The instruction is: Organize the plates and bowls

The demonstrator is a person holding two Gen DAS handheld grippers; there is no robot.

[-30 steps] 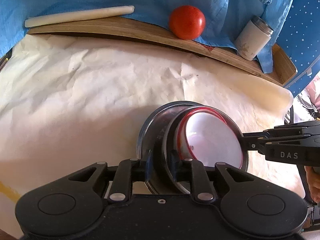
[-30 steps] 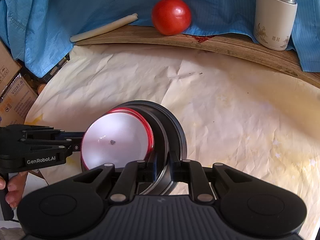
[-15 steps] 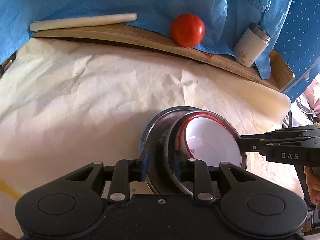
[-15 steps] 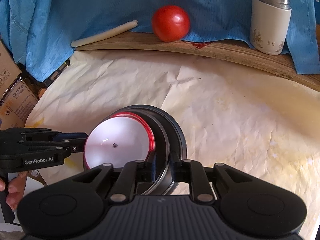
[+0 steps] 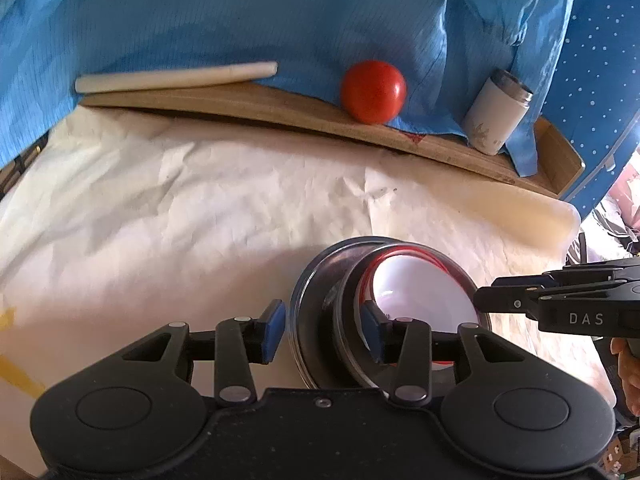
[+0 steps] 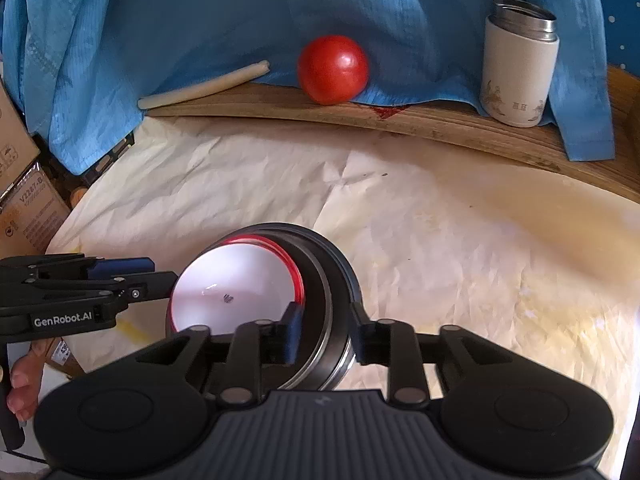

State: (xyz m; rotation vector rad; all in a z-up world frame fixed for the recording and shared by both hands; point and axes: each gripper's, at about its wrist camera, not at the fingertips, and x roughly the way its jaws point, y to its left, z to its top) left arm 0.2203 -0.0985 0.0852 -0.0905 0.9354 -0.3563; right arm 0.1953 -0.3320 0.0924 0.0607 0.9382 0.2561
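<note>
A white bowl with a red rim (image 5: 420, 292) sits nested inside two dark steel bowls (image 5: 316, 280) on the paper-covered table (image 5: 180, 208). My left gripper (image 5: 322, 332) straddles the near rim of the stack. Its jaws are opening, and the blue pads (image 5: 272, 330) stand off the metal. My right gripper (image 6: 326, 332) straddles the rim of the steel bowls (image 6: 332, 264) from the other side of the white bowl (image 6: 236, 296). Its jaws are opening too, with the rim between them. Each gripper shows in the other's view, the right gripper (image 5: 486, 300) and the left gripper (image 6: 160, 282).
A wooden board (image 6: 460, 128) runs along the back under a blue cloth (image 5: 280, 12). On it lie a red tomato (image 6: 333, 69), a white stick (image 5: 176, 78) and a white insulated cup (image 6: 518, 64). Cardboard boxes (image 6: 24, 208) stand off the table's left edge.
Both grippers' jaws have spread apart from the stack's rim, which they pinched a second ago. The stack has stayed in place on the paper.
</note>
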